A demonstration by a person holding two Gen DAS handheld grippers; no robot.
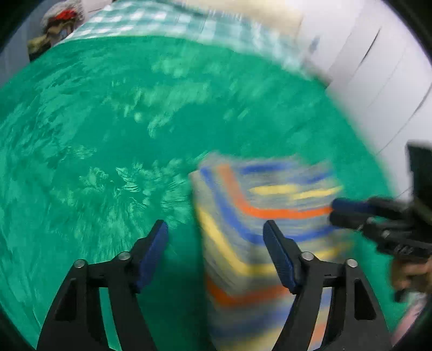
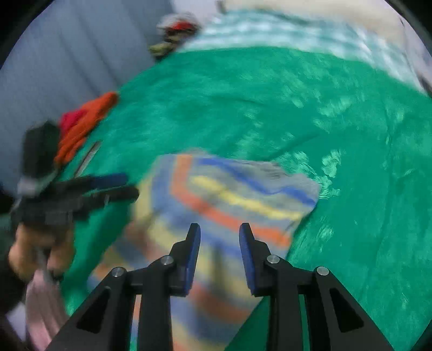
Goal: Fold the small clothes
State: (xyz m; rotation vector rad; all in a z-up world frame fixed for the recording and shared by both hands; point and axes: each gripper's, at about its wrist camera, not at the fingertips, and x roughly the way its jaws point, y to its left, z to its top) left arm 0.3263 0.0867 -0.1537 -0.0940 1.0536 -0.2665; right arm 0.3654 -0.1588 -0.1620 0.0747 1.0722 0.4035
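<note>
A small garment with blue, orange and yellow stripes [image 1: 256,205] [image 2: 229,197] lies folded on a green bedspread [image 1: 108,121] [image 2: 270,94], blurred in both views. My left gripper [image 1: 216,226] is open and wide, hovering over the garment's left edge, with nothing pressed between its pads. From the right wrist view it shows at the left [image 2: 129,185], just off the cloth's edge. My right gripper [image 2: 220,228] is open with a narrower gap, above the middle of the garment. The left wrist view has it at the garment's right edge [image 1: 334,210].
Orange and red clothes [image 2: 83,124] lie at the bed's left edge, and a mixed pile [image 2: 175,32] [image 1: 59,24] sits at the far corner. A pink cloth [image 2: 40,310] hangs below a person's hand [image 2: 35,248]. A checked blanket [image 1: 162,19] and white cupboard doors [image 1: 378,67] lie beyond.
</note>
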